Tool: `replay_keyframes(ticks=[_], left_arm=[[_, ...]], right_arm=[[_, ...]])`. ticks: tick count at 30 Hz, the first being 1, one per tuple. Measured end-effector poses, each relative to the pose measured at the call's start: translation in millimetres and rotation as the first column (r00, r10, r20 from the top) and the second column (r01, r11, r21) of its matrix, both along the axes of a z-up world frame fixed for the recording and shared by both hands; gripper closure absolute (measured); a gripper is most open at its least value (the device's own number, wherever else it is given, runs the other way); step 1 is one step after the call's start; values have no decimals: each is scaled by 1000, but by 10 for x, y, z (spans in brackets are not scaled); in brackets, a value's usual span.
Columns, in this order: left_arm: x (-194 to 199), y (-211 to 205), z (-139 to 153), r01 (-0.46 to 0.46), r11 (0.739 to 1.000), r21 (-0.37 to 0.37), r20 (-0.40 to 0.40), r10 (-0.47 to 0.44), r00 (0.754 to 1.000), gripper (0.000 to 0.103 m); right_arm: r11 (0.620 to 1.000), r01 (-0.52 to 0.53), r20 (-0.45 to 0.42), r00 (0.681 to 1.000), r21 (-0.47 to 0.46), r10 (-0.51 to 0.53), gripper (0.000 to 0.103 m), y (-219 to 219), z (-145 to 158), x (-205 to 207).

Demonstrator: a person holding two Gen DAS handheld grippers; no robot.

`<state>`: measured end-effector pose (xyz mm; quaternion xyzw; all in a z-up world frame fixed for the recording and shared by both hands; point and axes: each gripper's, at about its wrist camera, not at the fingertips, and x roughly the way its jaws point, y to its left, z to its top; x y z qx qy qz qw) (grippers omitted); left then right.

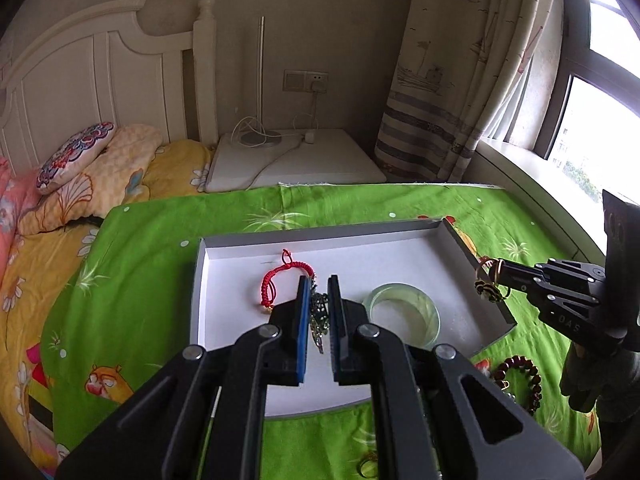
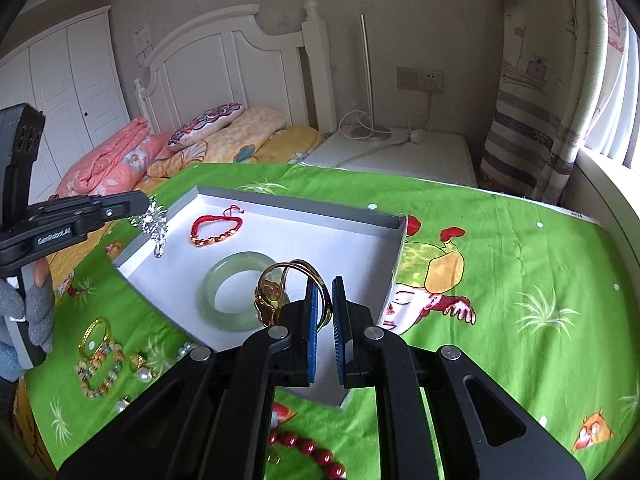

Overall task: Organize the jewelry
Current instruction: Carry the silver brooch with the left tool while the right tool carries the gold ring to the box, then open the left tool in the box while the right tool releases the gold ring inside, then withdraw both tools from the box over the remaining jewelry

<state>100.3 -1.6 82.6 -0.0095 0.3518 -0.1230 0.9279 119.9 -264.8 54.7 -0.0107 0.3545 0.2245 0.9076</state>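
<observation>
A shallow white tray [image 1: 400, 256] [image 2: 360, 256] lies on the green cloth. In it are a red cord bracelet [image 1: 280, 280] [image 2: 216, 228] and a pale green jade bangle [image 1: 404, 314] [image 2: 236, 292]. My left gripper [image 1: 319, 292] [image 2: 150, 204] is shut on a silver crystal brooch [image 1: 319, 316] [image 2: 154, 226], held above the tray's left part. My right gripper [image 2: 325, 292] [image 1: 490, 272] is shut on a gold bangle [image 2: 288, 288] [image 1: 490, 280], held over the tray's right edge.
Loose jewelry lies on the cloth before the tray: dark red bead bracelet [image 1: 520, 376] [image 2: 308, 452], gold bracelet [image 2: 94, 336], pastel bead bracelet [image 2: 100, 372], pearl earrings [image 2: 142, 368]. A bed [image 1: 80, 184] and white nightstand [image 1: 296, 160] stand behind.
</observation>
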Motion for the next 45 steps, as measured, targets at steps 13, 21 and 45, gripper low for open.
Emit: replay_keyframes(ticks=[13,21,45], left_arm=[[288,317,-353,-111,988,-111,-72,104,992,91],[20,650,-377,-222,965,-142,-69,214,974,31],[-1768,48,-625,-130,989,-66,-45,128,991,3]], right_arm=[[992,71,-135,987,-105,-85,91,310,-302,638],[997,68,-119,991,32,-64,67,49,-122,404],[991,28,-9,1000,128,-27,46,-782,-157,-1403]])
